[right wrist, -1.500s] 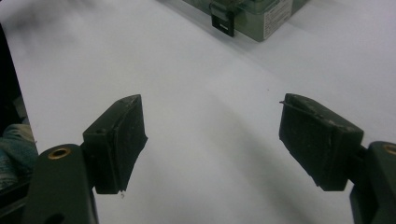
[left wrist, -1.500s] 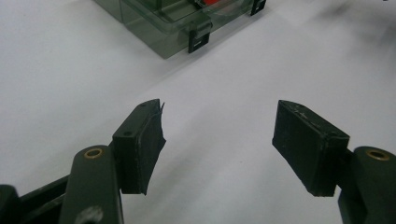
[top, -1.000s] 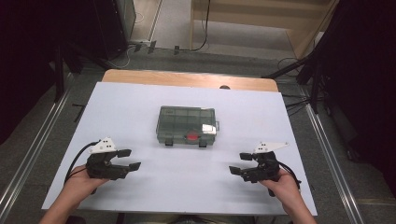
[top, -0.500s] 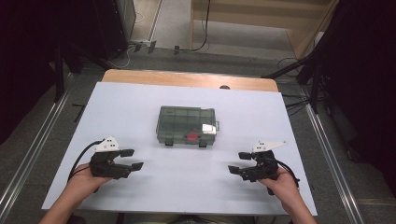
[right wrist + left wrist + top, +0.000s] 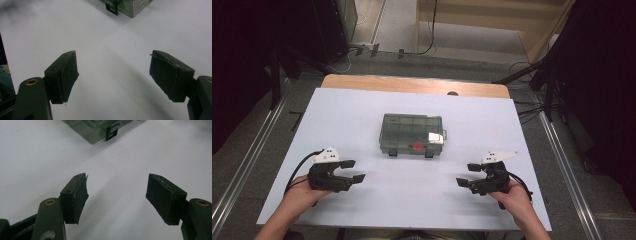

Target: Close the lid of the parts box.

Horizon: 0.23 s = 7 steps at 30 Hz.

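Right now both grippers sit low in the high view, well apart from the clear compartment box (image 5: 412, 135), which lies shut near the middle of the white table cover (image 5: 337, 115). The left gripper (image 5: 356, 177) is at the lower left of the frame and the right gripper (image 5: 462, 182) at the lower right, each angled inward toward the box, probably so that either can come at its front edge. In the left gripper view the jaws stand wide apart over bare cover, with a corner of the box and one black latch (image 5: 111, 133) at the top of the frame. The right gripper view shows the same: jaws spread with nothing between them, the other latch (image 5: 111, 7) at the top edge. Those two latches face the person, which suggests they are the next thing to work on.
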Motion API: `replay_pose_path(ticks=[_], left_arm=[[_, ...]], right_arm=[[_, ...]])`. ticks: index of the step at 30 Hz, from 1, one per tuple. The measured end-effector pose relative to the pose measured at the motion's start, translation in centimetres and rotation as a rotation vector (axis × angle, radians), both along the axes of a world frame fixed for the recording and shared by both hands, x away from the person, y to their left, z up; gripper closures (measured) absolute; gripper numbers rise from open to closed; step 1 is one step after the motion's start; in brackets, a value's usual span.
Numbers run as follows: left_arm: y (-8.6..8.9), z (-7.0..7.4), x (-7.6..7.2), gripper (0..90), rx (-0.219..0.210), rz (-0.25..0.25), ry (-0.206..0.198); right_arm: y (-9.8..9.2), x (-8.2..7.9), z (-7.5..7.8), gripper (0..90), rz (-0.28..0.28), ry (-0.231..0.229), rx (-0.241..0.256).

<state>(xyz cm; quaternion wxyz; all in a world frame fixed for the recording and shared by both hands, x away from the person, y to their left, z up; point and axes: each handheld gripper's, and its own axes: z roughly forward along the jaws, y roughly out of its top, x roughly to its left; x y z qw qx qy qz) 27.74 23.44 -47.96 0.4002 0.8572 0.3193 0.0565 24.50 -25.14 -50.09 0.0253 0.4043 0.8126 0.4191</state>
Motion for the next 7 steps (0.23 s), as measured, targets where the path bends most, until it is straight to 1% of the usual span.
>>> replay_pose_path(ticks=[7], left_arm=[[0.0,-0.04,0.01,32.7,0.004,-0.002,0.004]], right_arm=[[-0.02,-0.01,0.0,24.3,-0.003,0.002,-0.003]])
